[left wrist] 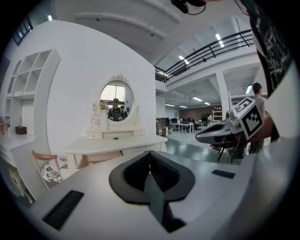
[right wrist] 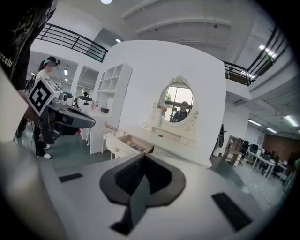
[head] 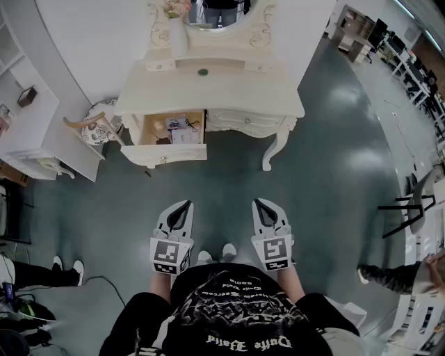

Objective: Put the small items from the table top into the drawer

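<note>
A white dressing table (head: 208,97) stands a step or more ahead of me. Its left drawer (head: 162,155) is pulled out, with several small items (head: 182,128) inside. One small green item (head: 202,71) lies on the raised back shelf under the mirror; the same green item (left wrist: 116,138) shows in the left gripper view. My left gripper (head: 185,204) and right gripper (head: 258,202) hang side by side over the floor, well short of the table. Both are shut with nothing between the jaws. In the right gripper view the open drawer (right wrist: 119,148) lies beyond my right gripper (right wrist: 143,157).
A wooden chair (head: 92,129) with a patterned cushion stands left of the table, beside a white shelf unit (head: 31,135). A vase (head: 178,36) sits by the oval mirror (head: 212,15). A black chair (head: 410,205) is at the right. Another person's feet (head: 67,268) are at the left.
</note>
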Motion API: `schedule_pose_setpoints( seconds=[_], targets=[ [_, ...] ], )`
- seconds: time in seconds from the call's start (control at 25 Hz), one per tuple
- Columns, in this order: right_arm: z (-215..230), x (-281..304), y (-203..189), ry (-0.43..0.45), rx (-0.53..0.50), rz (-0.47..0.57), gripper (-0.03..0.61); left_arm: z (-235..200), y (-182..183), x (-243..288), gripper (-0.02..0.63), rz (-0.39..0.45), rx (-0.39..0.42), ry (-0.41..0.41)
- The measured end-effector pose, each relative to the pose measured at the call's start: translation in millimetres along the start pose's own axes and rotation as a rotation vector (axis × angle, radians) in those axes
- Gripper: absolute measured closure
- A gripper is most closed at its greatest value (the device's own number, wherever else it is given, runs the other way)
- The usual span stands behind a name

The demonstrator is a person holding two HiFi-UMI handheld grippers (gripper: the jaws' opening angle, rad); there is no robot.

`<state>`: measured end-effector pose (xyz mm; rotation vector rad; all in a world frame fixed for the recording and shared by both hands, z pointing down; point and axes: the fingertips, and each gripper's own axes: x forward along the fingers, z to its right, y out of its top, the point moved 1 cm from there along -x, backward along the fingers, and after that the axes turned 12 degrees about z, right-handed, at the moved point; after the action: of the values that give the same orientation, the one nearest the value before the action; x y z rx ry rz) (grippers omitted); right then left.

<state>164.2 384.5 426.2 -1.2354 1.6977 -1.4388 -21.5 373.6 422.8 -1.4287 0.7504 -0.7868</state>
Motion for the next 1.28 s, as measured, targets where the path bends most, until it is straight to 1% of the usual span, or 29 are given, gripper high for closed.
schedule_pose_setpoints(
  seconds=[0.12, 0.36, 0.56, 0.72, 0.96, 1.12, 1.28],
  targets=[
    [-2, 3, -1, -0.012, 0.007, 0.000, 0.571, -2, 2, 0, 0.597, 0.006, -0.001, -0.008],
    [-5, 4, -2, -0.034, 0.016, -0.014, 0.571, -7, -2, -5, 0.598, -0.011, 0.007, -0.029],
    [-10, 7, 5, -0.051, 0.017, 0.006, 0.569, -13, 1, -7, 0.598, 0.007, 0.010, -0.041],
    [-20, 10, 5, -0.060, 0.015, 0.006, 0.569, -20, -4, -15, 0.598, 0.008, 0.014, -0.044],
    [-31, 15, 2, -0.043, 0.027, 0.009, 0.569, -28, -6, -19, 0.597, -0.003, 0.011, -0.035],
    [-24, 27, 0, -0.042, 0.042, 0.023, 0.569, -35, -7, -13, 0.597, -0.003, 0.016, -0.019],
    [-9, 47, -2, -0.015, 0.030, 0.028, 0.569, -47, -8, 2, 0.598, -0.006, 0.011, 0.022]
  ],
)
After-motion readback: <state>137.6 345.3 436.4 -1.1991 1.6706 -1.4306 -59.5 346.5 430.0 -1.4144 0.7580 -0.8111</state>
